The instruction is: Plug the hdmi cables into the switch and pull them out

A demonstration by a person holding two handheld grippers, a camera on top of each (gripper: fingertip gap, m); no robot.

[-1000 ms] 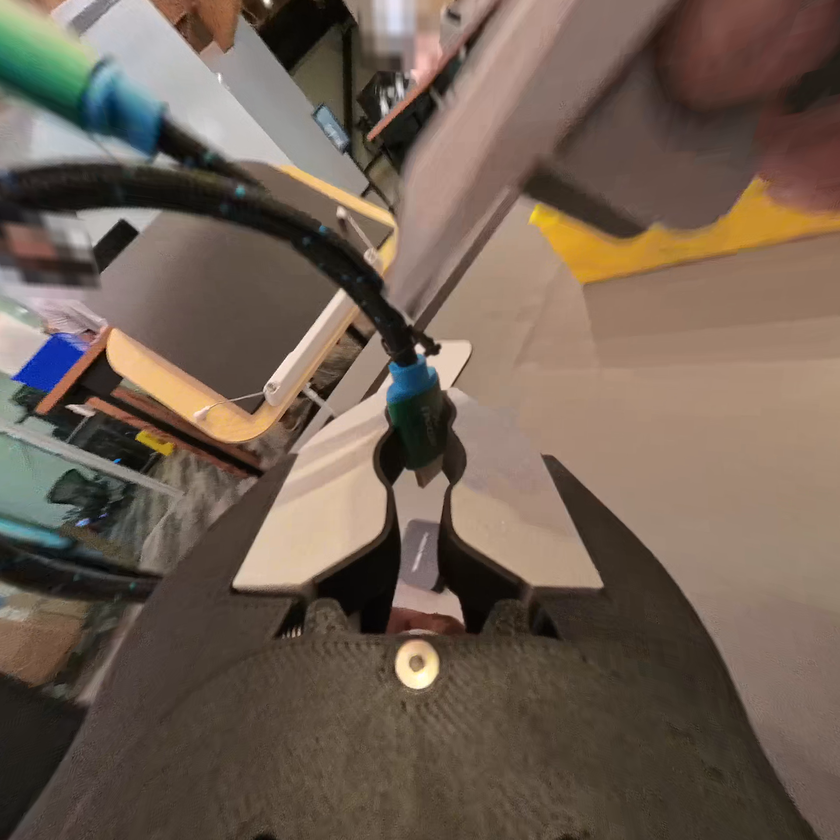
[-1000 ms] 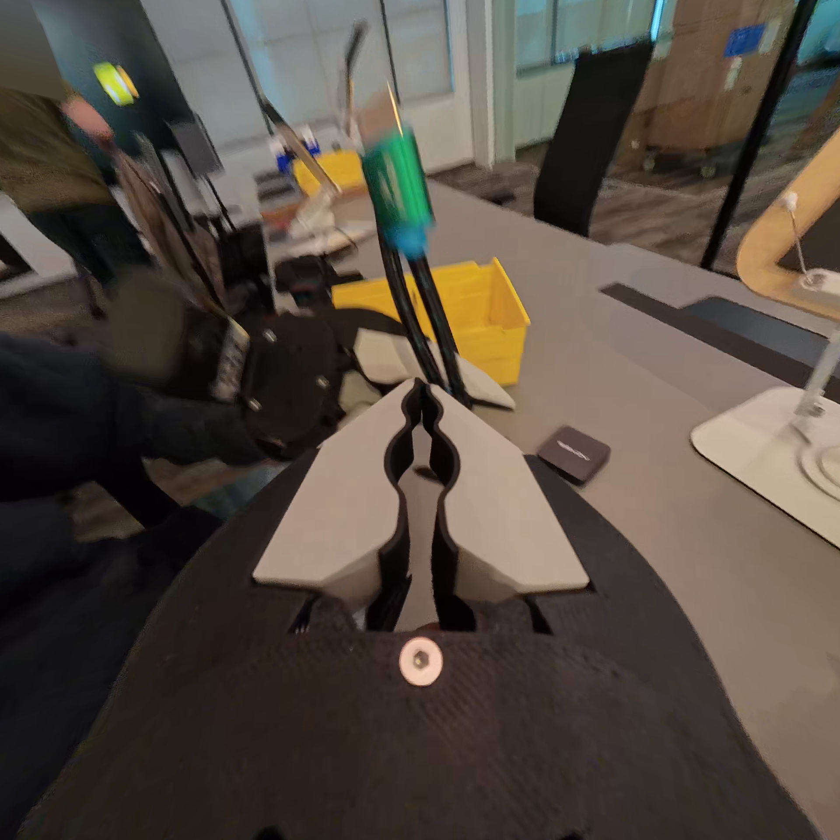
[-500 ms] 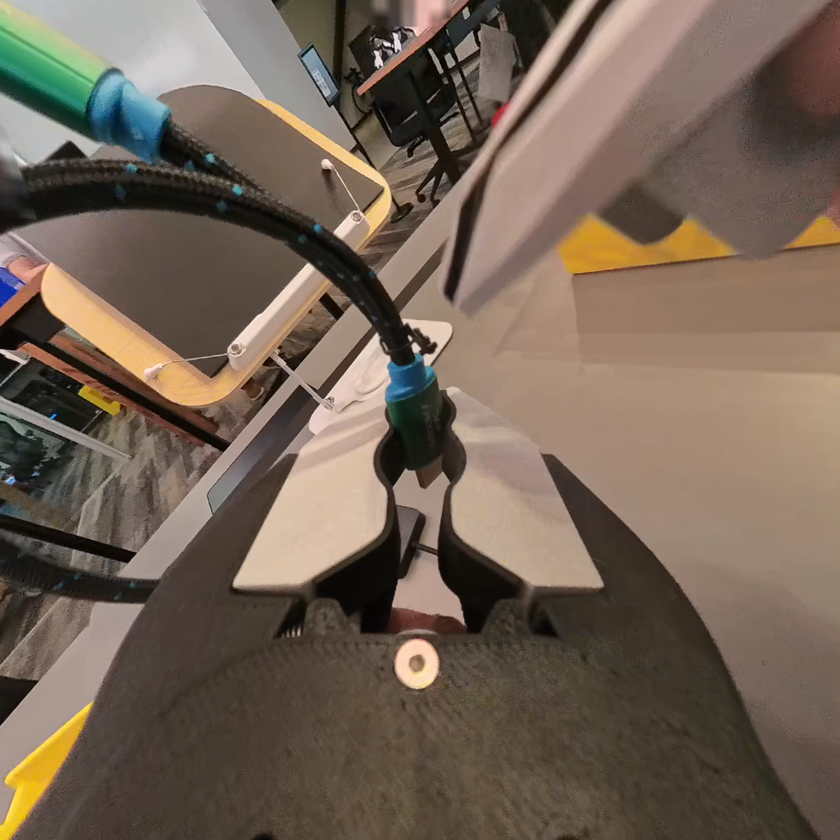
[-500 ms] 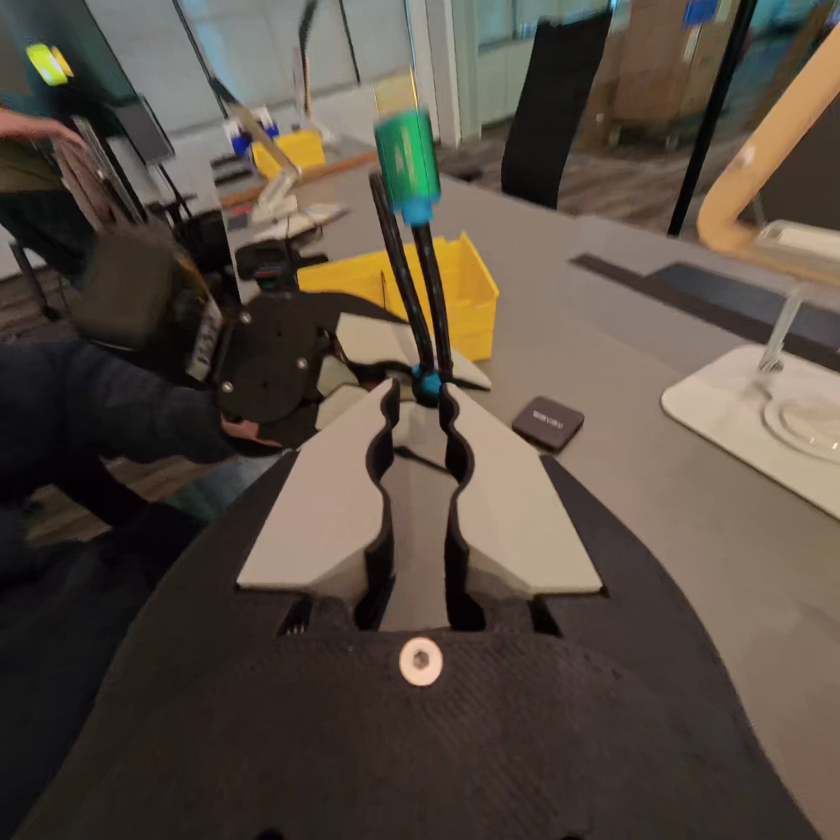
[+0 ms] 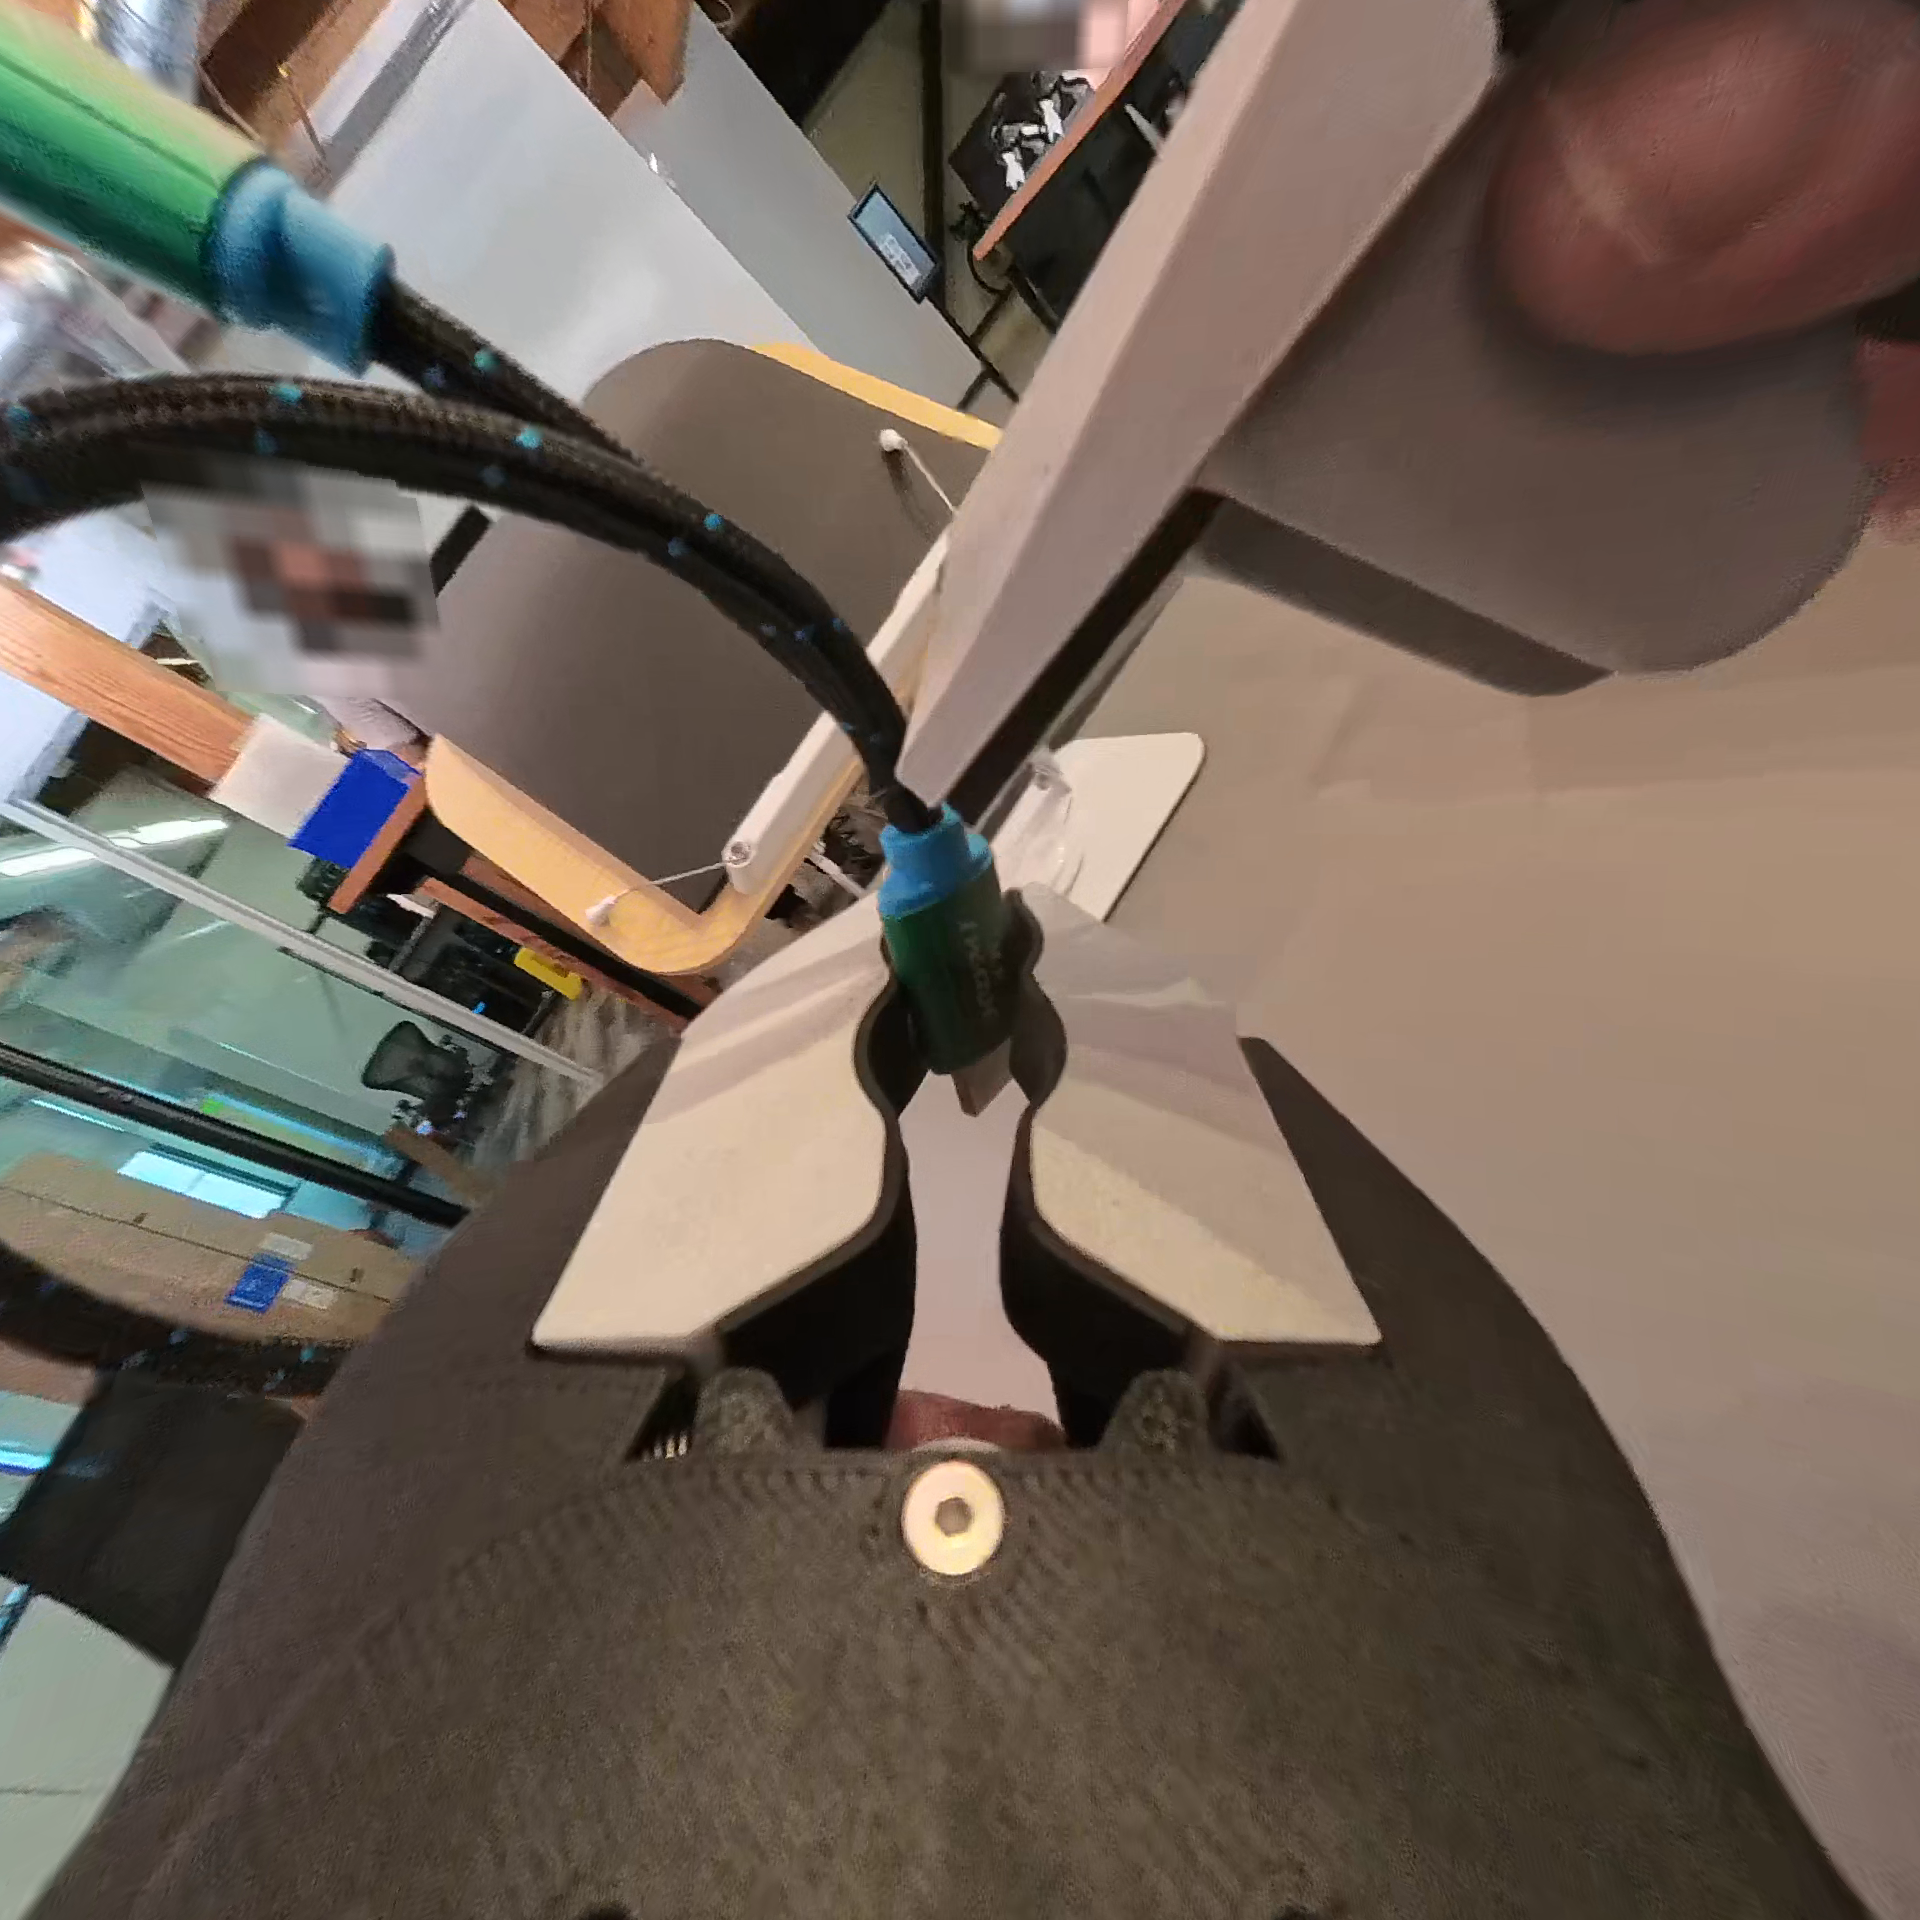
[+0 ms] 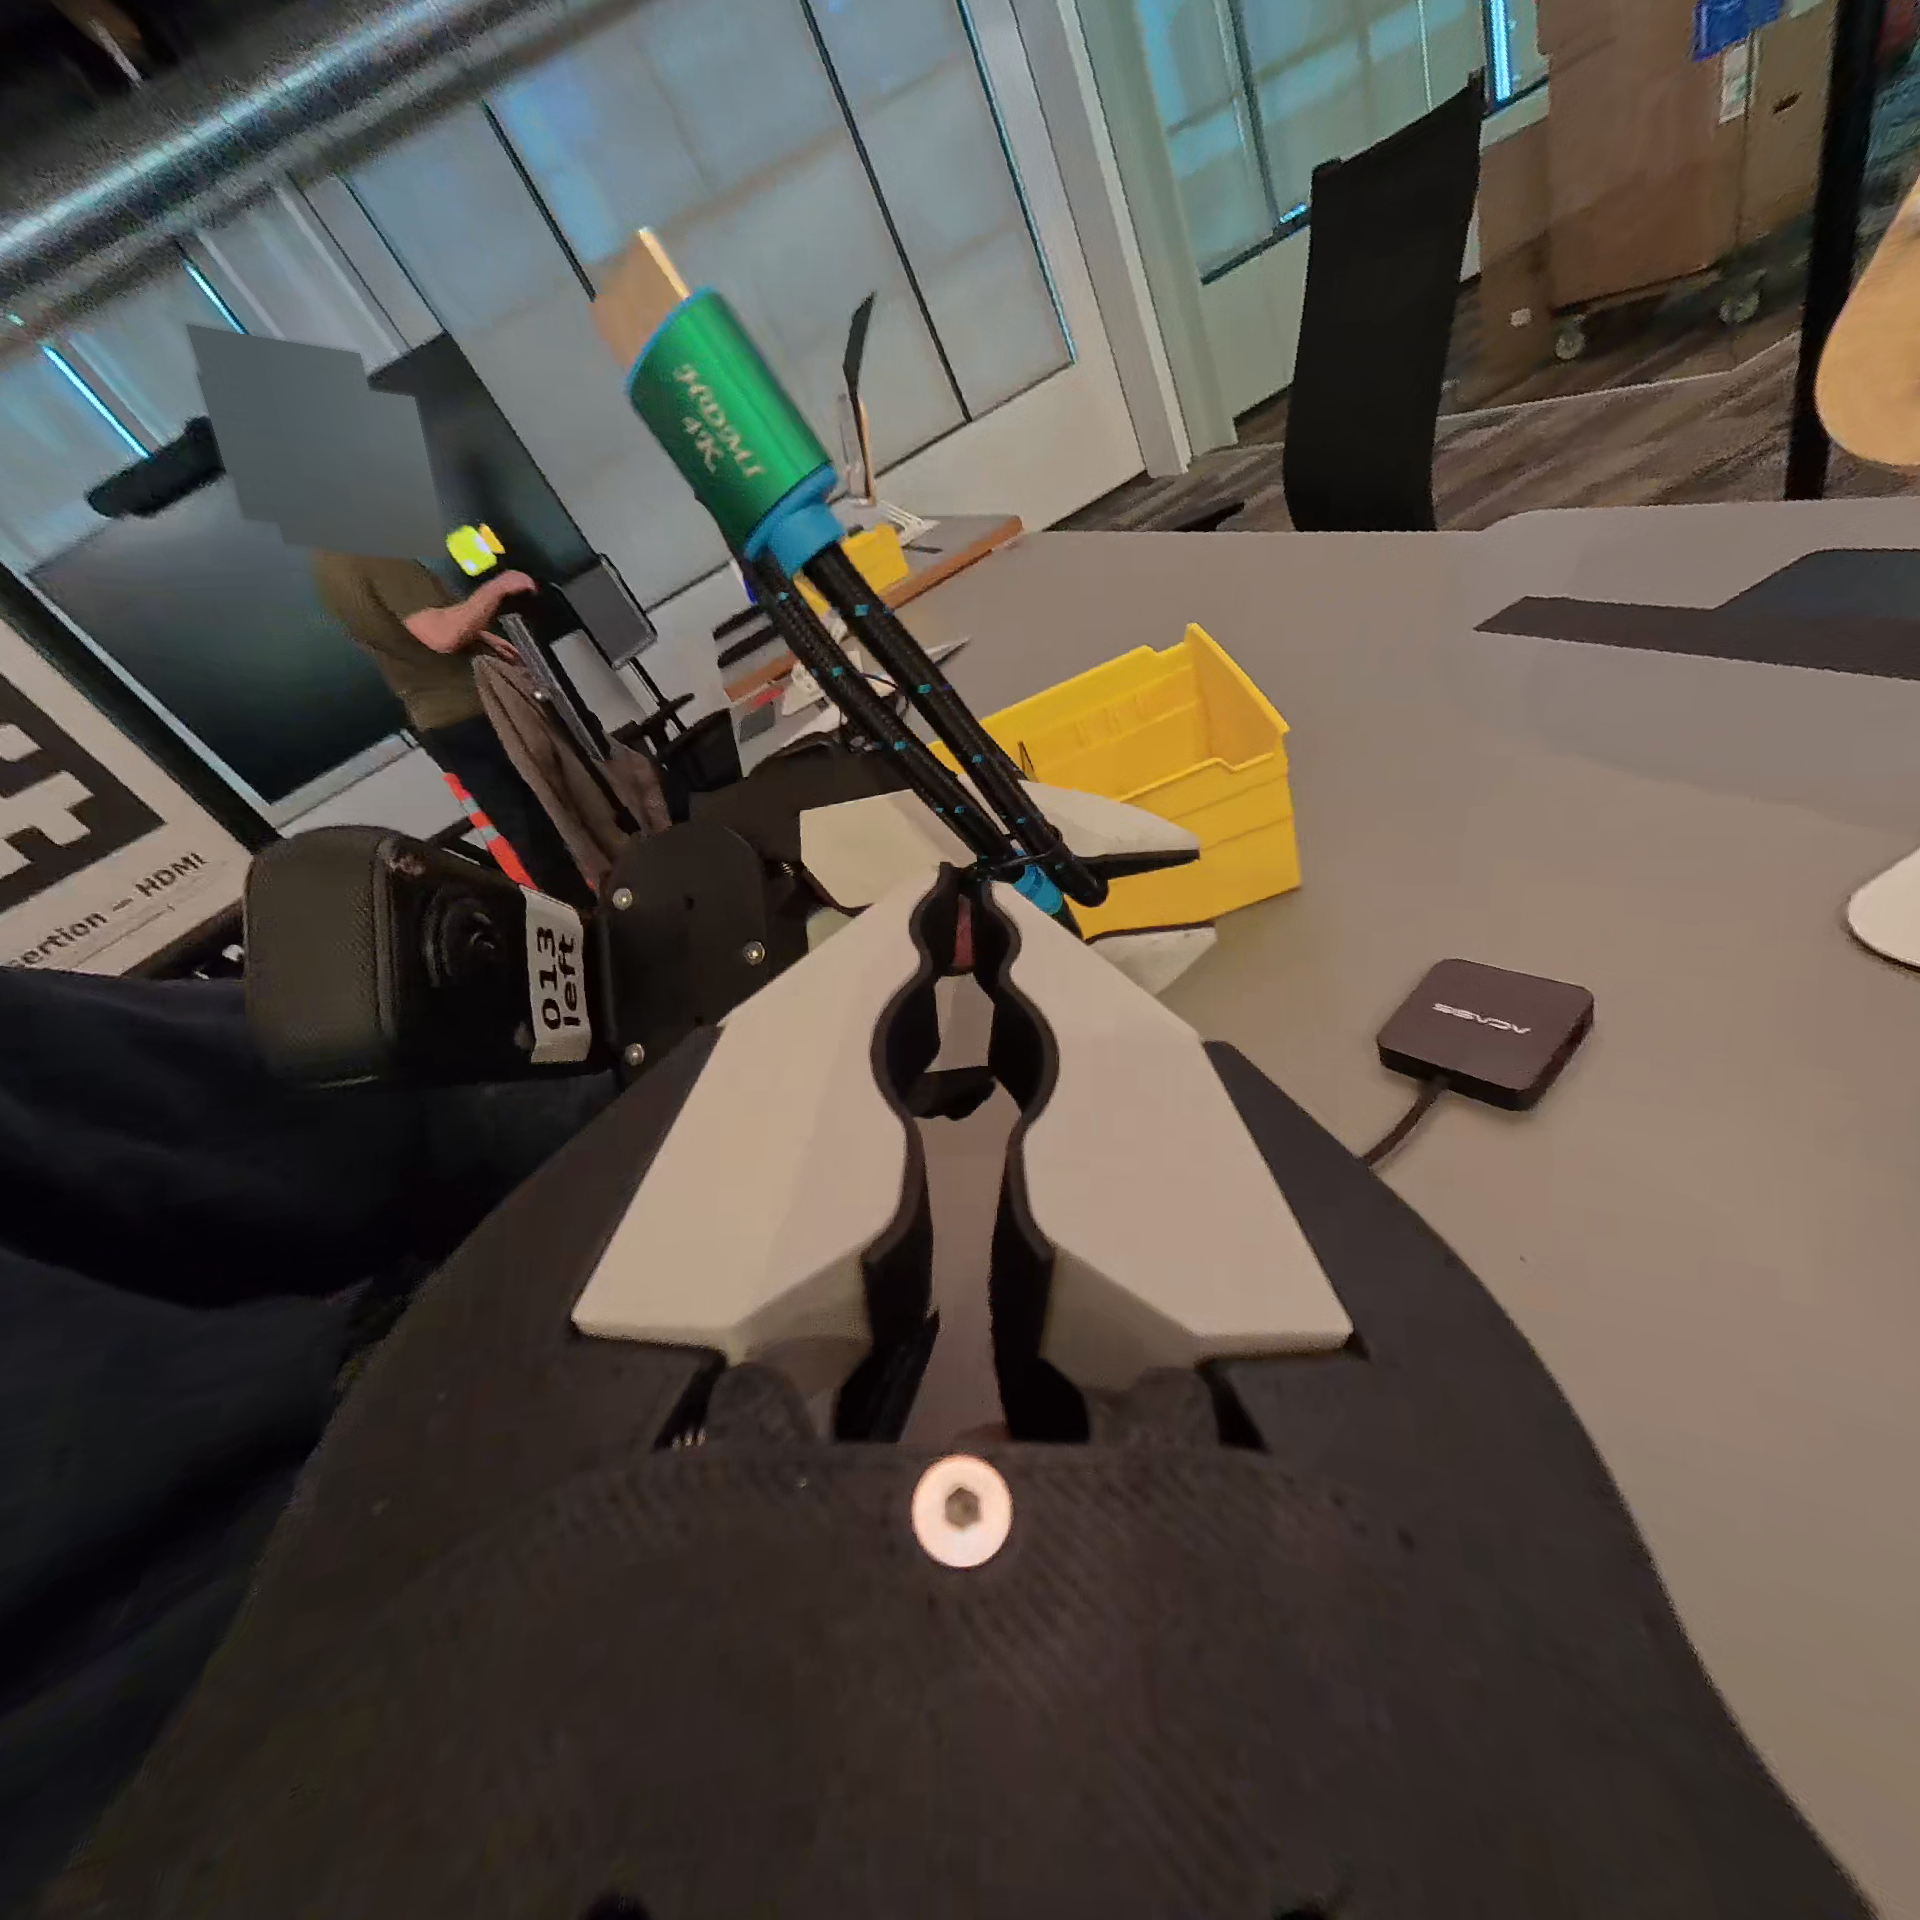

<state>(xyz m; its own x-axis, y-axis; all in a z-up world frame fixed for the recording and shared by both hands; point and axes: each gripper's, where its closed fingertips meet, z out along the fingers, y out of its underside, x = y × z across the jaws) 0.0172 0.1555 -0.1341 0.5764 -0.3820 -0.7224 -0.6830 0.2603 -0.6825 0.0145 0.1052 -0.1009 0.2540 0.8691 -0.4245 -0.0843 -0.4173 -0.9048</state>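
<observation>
The left gripper [image 5: 961,1013] stays clamped on the green HDMI plug [image 5: 948,982], its metal tip pointing back between the fingers. The right gripper [image 6: 961,914], spread half a second ago, has narrowed to a slim gap at the tips, empty. The black switch [image 6: 1486,1031] lies on the grey table [image 6: 1558,790] to the right, now nearer. The cable's other green plug [image 6: 727,416] sticks up beyond.

A wide, smooth grey tabletop [image 6: 1558,810] carries a yellow plastic open-fronted bin [image 6: 1164,748] toward its far side. A small flat black square box [image 6: 1484,1031] lies nearer, its thin black lead [image 6: 1405,1124] trailing across the surface. A rounded white base plate [image 6: 1886,920] rests at the right edge.
</observation>
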